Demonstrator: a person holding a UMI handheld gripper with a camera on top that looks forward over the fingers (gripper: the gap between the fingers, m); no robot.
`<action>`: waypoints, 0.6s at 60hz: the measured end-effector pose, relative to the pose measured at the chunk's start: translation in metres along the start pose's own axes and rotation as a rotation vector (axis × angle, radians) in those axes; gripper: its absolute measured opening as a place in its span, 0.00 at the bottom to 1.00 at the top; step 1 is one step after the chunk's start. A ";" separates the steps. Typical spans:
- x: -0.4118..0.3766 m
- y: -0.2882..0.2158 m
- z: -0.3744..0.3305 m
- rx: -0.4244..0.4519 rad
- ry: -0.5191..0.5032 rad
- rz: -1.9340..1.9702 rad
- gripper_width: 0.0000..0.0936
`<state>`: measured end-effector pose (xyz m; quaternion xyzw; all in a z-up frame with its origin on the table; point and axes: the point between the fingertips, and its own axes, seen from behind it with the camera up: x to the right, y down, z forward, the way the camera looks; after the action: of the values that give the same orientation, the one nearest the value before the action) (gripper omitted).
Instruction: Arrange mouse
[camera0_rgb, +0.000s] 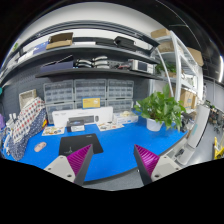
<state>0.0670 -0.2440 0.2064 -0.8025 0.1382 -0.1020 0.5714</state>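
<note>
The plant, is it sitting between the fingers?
No, the plant stands in its pot on the blue table, far beyond the open fingers, which hold nothing.

gripper (112, 160) raised, jaws apart — nothing between

No text, label, brand, number or sign can be read anywhere in the gripper view. The boxes on the far shelves (95, 62) and the drawer cabinets (88, 96) below them may bear markings, but these are too small to tell.
</note>
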 end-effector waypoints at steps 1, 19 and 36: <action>-0.002 0.002 0.000 -0.003 -0.004 -0.001 0.88; -0.120 0.100 0.010 -0.092 -0.168 -0.020 0.87; -0.298 0.166 0.030 -0.215 -0.386 -0.077 0.86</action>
<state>-0.2212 -0.1678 0.0384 -0.8681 0.0054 0.0469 0.4941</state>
